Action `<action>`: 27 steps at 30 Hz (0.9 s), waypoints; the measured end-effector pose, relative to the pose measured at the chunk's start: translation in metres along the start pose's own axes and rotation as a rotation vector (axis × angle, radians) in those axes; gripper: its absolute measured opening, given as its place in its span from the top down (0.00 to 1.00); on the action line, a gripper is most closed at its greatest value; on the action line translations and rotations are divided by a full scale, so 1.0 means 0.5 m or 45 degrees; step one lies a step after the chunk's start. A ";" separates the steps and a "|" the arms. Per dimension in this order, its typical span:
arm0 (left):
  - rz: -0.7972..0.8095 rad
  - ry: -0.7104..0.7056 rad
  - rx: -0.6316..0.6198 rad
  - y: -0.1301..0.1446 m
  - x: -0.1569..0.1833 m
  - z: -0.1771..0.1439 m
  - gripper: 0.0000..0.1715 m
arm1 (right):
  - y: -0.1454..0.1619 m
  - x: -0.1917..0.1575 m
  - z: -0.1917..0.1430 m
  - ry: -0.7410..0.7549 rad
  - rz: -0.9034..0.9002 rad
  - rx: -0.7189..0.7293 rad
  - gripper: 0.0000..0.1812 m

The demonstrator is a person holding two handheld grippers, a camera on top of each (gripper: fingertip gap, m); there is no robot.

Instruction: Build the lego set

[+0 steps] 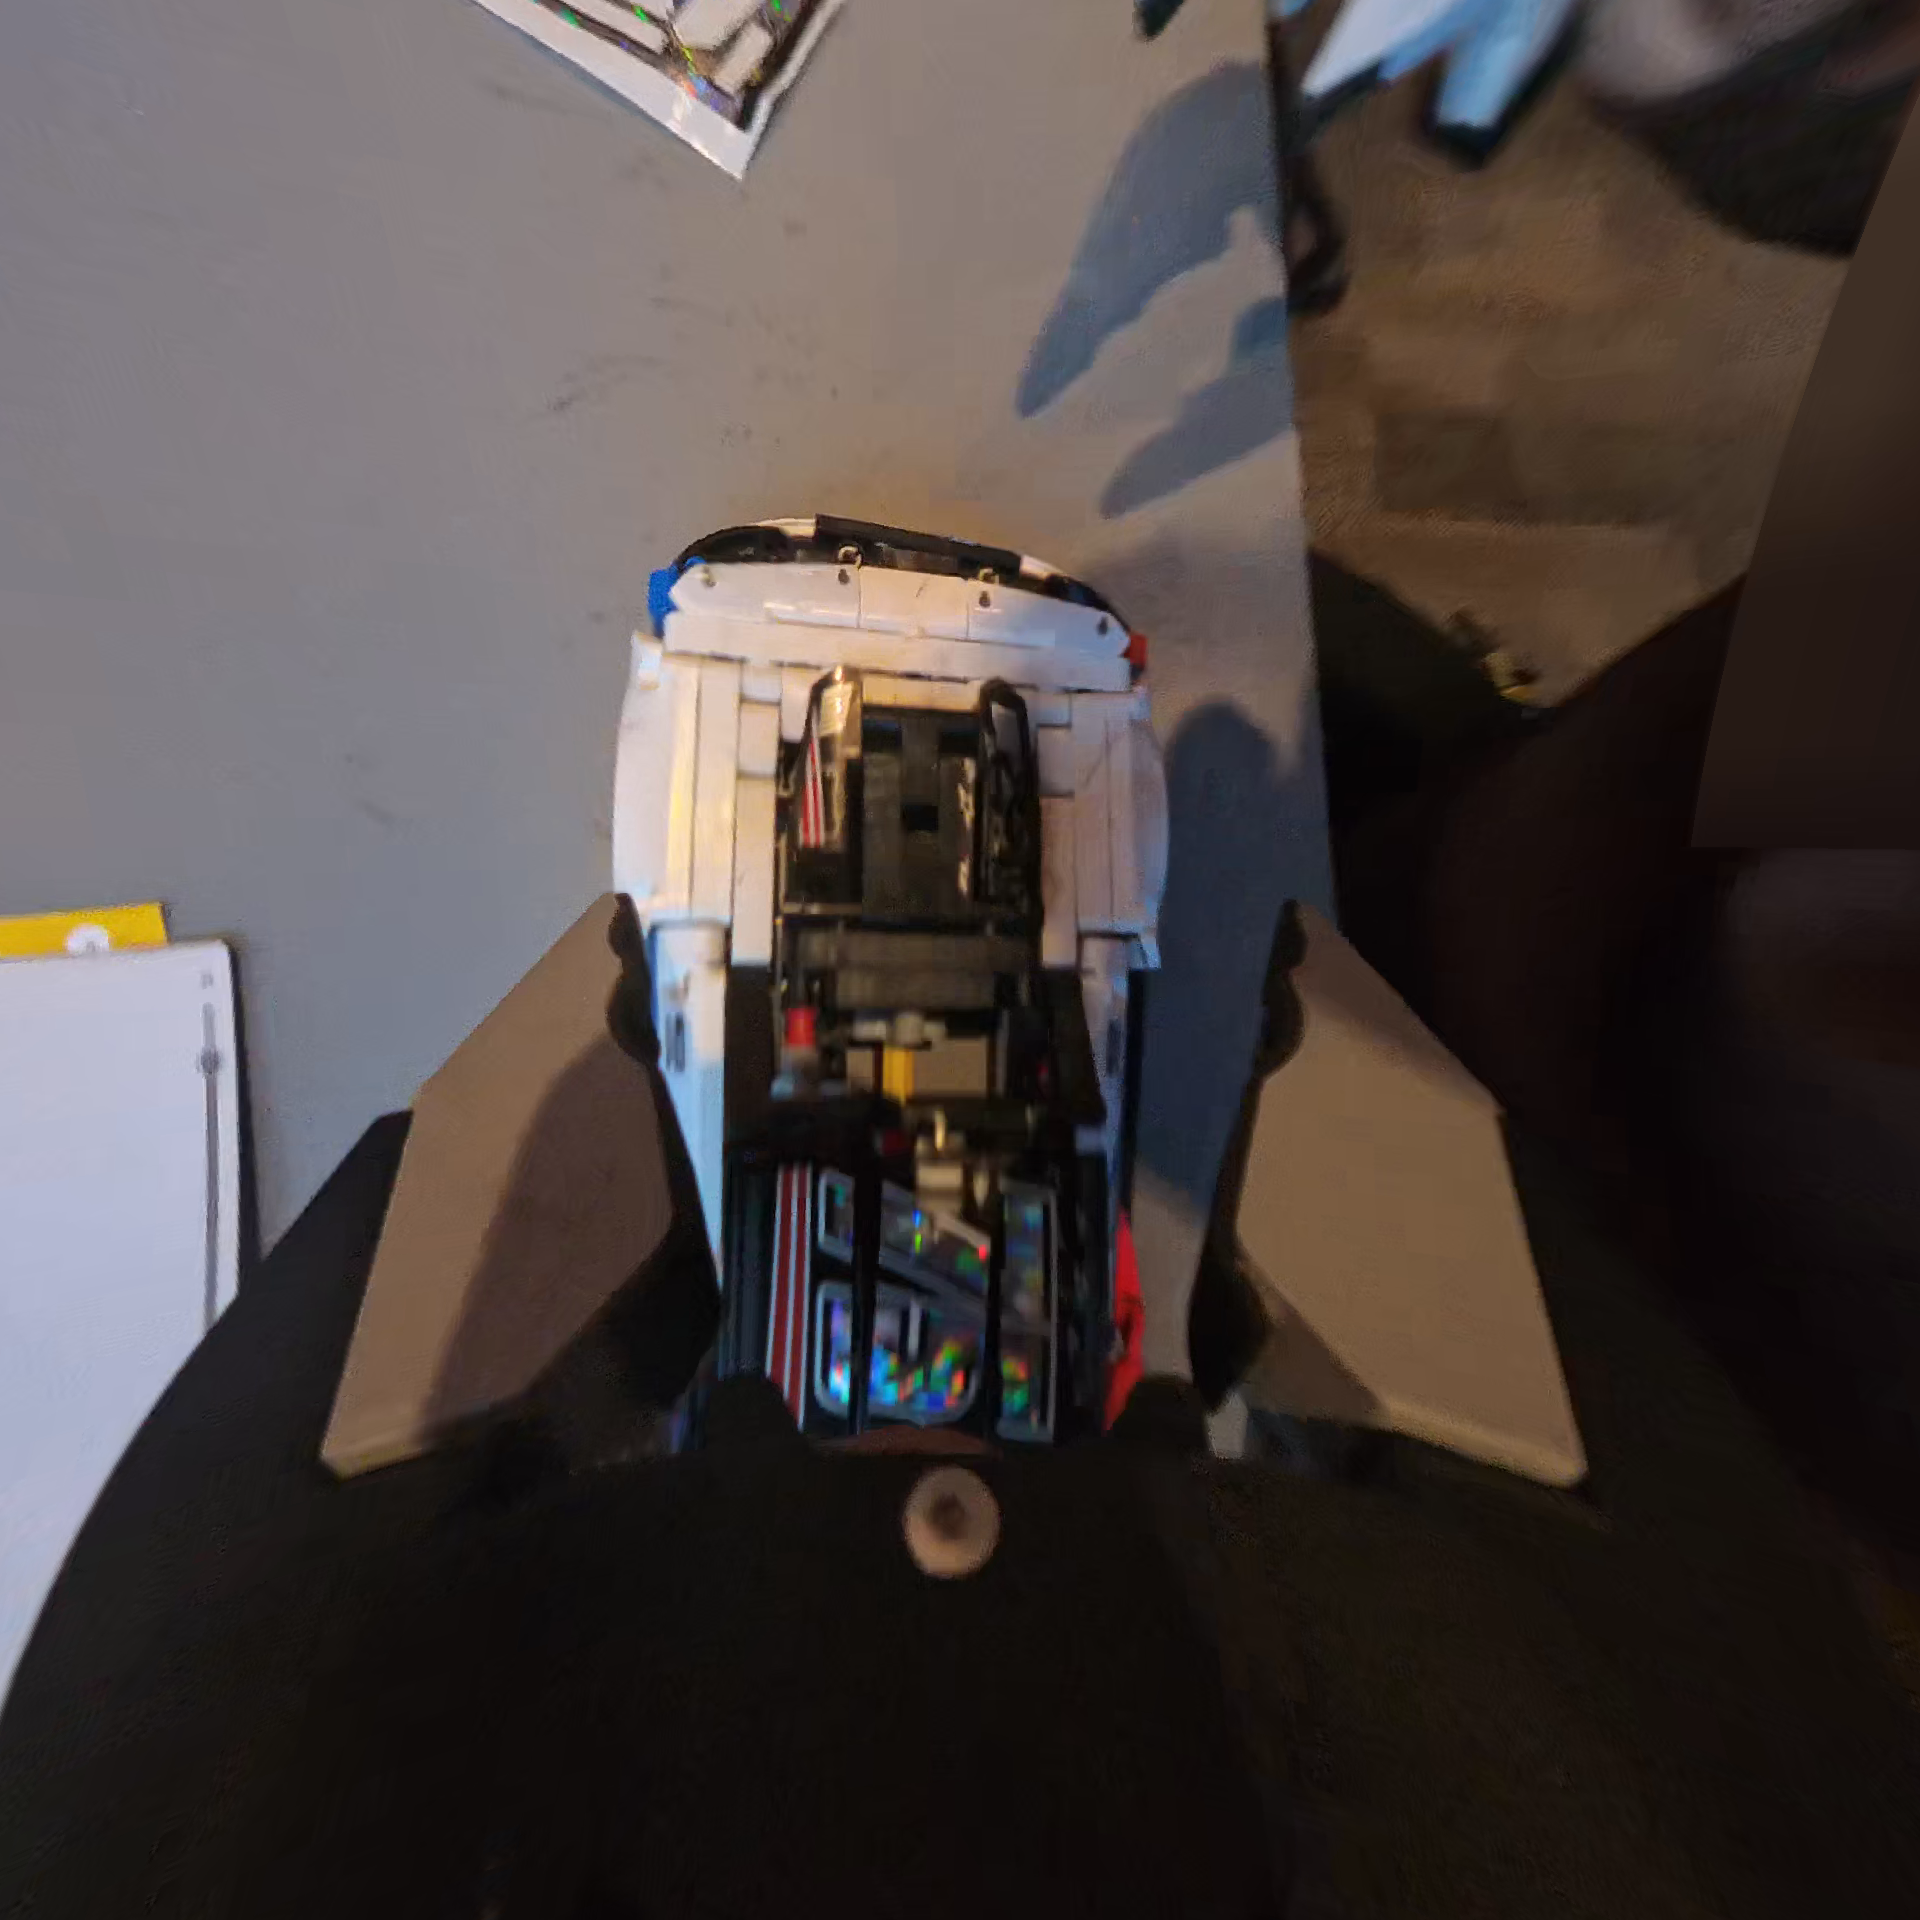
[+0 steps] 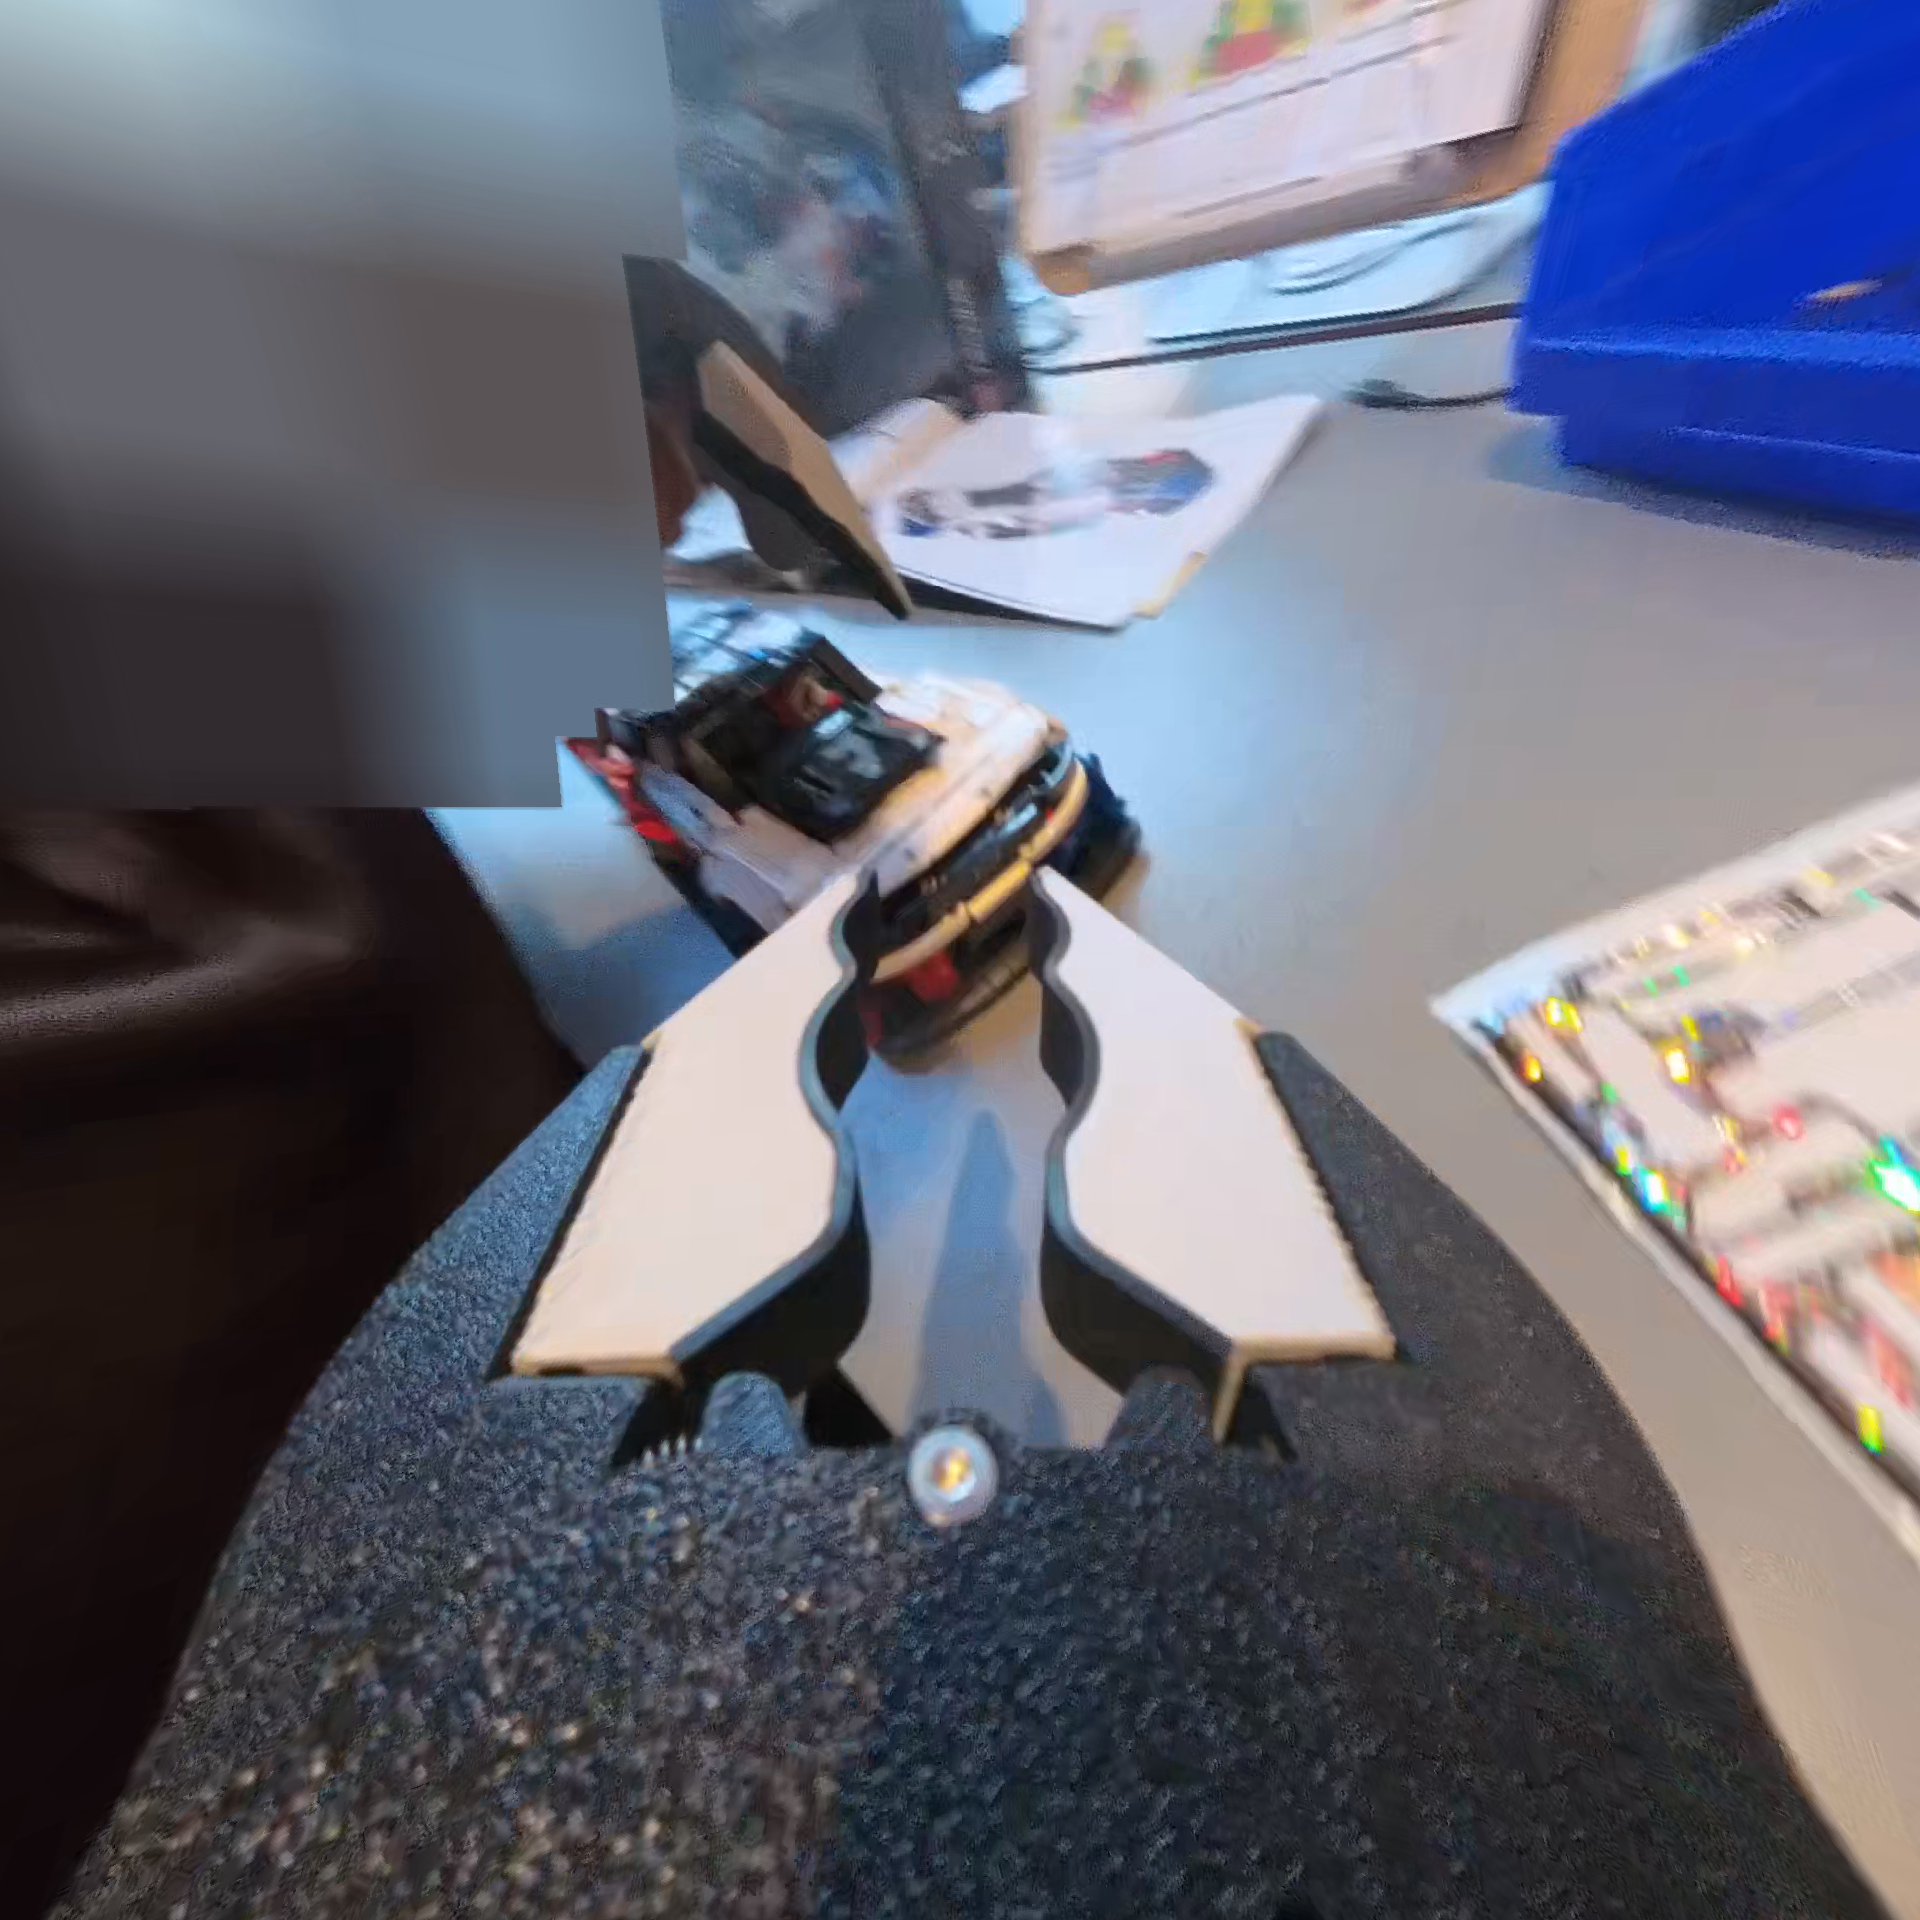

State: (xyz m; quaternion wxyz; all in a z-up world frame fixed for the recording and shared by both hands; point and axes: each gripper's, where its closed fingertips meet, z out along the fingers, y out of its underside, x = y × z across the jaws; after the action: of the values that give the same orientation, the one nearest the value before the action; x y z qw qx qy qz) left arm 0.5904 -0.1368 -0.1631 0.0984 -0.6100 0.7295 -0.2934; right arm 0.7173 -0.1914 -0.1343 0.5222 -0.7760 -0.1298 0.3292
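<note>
Left wrist view looks straight down the length of the white and black brick-built model car (image 1: 894,935), which lies between the two tan fingers of the left gripper (image 1: 951,935); the car's long axis runs from near to far, in line with the gripper, with the glittering sticker panel at the near end and the rounded white end far. The fingers stand wide apart on either side of the car's near half. The left finger looks to be against the white side; on the right side contact cannot be told, so this reads as straddling, and whether it grips is unclear. The car rests on the grey tabletop (image 1: 364,520), close to the table's right edge. Right wrist view shows the same car (image 2: 862,810) ahead of the right gripper (image 2: 951,888), angled far-left to near-right, its rounded dark-and-white end at the gripper's tips. That gripper's fingers are spread with nothing between them; whether the tips touch the car is hard to tell through the blur. A shiny sticker sheet (image 2: 1704,1122) lies to the right. Judging by this, the left gripper is better placed to steady the car along its length.
</note>
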 end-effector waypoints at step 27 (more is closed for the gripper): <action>-0.267 -0.115 0.320 0.110 -0.032 -0.139 0.38 | 0.027 0.107 0.137 -0.032 -0.225 -0.295 0.91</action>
State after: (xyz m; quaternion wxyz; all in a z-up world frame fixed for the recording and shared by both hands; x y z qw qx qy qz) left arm 0.5134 -0.0958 -0.1406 0.1754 -0.6783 0.6142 -0.3631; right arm 0.7110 -0.1182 -0.1826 0.4543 -0.8125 -0.2413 0.2743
